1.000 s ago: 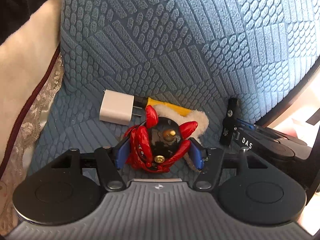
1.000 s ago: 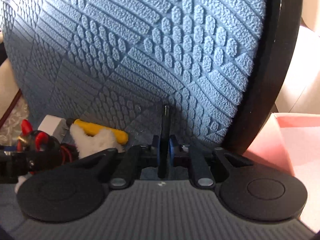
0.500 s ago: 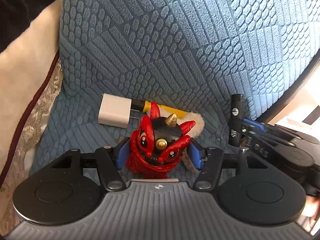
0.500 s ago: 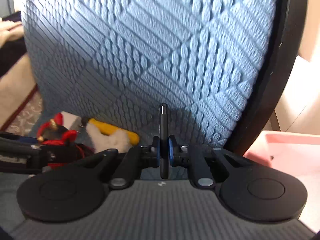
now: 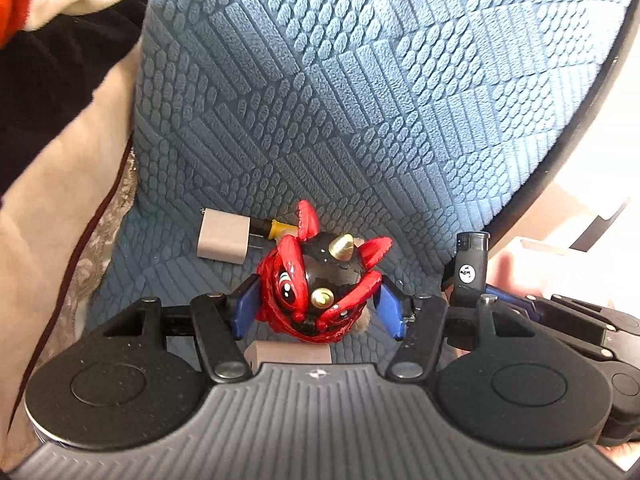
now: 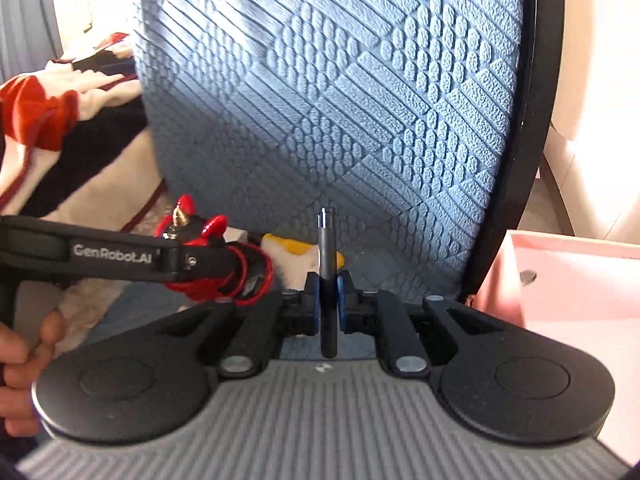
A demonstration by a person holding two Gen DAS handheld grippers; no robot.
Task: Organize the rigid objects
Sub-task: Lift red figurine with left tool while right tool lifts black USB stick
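Observation:
My left gripper (image 5: 316, 306) is shut on a red and black horned figurine (image 5: 320, 280) and holds it above the blue textured chair seat (image 5: 360, 120). The figurine also shows in the right wrist view (image 6: 192, 236). My right gripper (image 6: 328, 300) is shut on a thin black stick-like object (image 6: 327, 264), held upright; it shows at the right of the left wrist view (image 5: 470, 272). A white charger plug (image 5: 224, 236) and a yellow-handled tool (image 5: 280, 227) lie on the seat beyond the figurine.
A white fluffy item (image 6: 296, 264) lies by the yellow tool. A pink box (image 6: 580, 280) stands right of the chair's black rim (image 6: 516, 160). Cream, black and red fabric (image 5: 48, 120) lies to the left.
Both grippers have risen off the seat with their objects. The figurine has tilted up and away from the charger. The right gripper has shifted right, bringing the pink box more into view.

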